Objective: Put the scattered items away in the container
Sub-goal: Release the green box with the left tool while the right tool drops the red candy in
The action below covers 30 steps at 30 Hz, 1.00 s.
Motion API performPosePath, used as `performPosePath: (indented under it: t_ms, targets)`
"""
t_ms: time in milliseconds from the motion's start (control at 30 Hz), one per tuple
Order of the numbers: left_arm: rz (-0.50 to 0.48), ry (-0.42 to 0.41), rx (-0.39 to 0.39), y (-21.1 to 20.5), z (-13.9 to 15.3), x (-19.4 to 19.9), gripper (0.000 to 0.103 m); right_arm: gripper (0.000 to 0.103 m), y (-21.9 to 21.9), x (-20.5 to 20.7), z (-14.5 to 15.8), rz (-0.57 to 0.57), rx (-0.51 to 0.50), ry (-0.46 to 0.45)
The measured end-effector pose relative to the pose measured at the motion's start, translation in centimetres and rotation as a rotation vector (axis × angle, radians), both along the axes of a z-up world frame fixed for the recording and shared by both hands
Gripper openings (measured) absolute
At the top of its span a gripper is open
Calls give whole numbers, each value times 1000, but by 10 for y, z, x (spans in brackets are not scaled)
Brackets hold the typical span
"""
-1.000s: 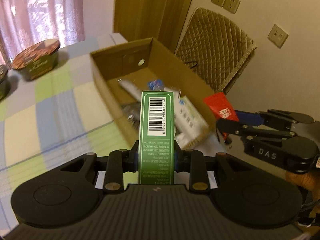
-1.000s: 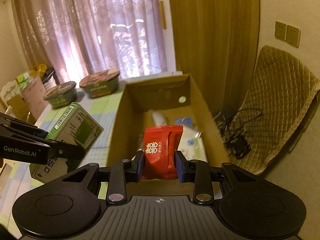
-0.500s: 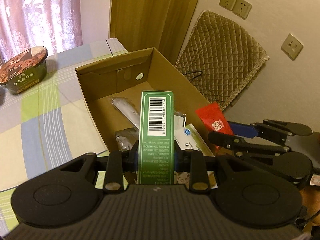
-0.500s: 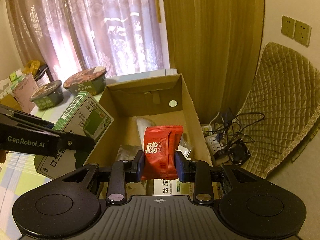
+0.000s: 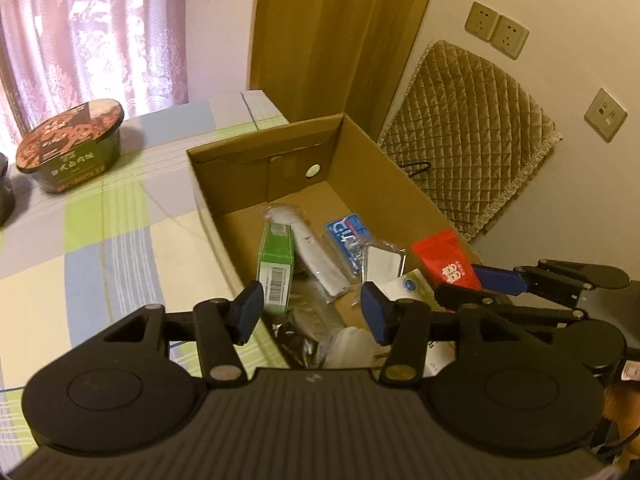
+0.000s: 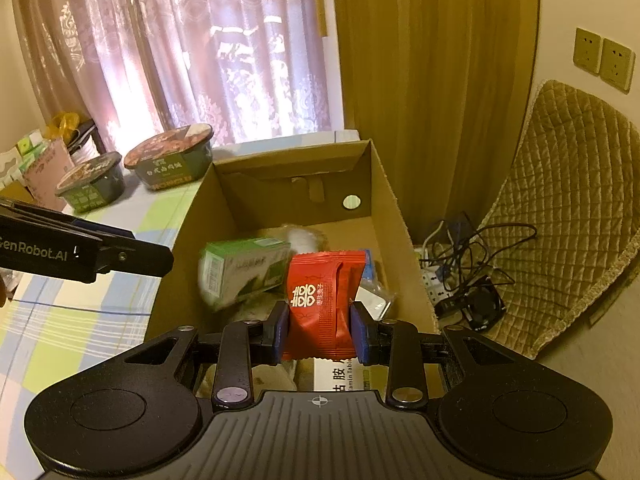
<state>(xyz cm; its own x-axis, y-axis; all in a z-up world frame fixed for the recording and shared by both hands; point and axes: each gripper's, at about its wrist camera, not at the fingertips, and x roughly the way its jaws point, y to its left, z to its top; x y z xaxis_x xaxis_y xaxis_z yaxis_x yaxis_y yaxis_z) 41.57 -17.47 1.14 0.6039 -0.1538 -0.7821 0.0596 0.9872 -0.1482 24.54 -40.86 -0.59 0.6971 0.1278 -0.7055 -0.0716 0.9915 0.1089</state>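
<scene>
Hanging over the near end of the cardboard box (image 5: 404, 184), the left gripper (image 5: 312, 312) has its jaws spread wide with nothing between them. The green carton (image 5: 275, 268) sits inside the box against its left wall, barcode end facing the camera; it looks blurry in the right wrist view (image 6: 240, 272), so I can't tell if it's fully settled. Next to it in the box there's a white wrapped thing (image 5: 316, 256), a blue packet (image 5: 348, 232) and some clear plastic packaging (image 5: 380, 260). The right gripper (image 6: 320, 332) is clamped on a red snack packet (image 6: 324, 300), holding it upright above the near end of the box. Left of the box, on the checked tablecloth (image 5: 100, 240), are two instant noodle bowls (image 6: 170, 162) up by the curtain. Right of the box, a tangle of cables (image 6: 468, 268) lies on the floor beside a quilted cushion (image 6: 568, 216).
</scene>
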Motion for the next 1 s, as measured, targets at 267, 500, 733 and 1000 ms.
performPosePath:
  t_ms: [267,500,733,1000]
  targets:
    - [4,4,-4,6,0,-9,48,35,8,2,5,10,-6,-7]
    - [13,3,-4,11,0,-12,48,35,12,6,9,20,-9,-14]
    - [23,0,-8,16,1,-14,48,36,16,11,12,30,-11,-22]
    - [41,9,2,25,0,-17,48,36,21,19,16,39,-9,-63]
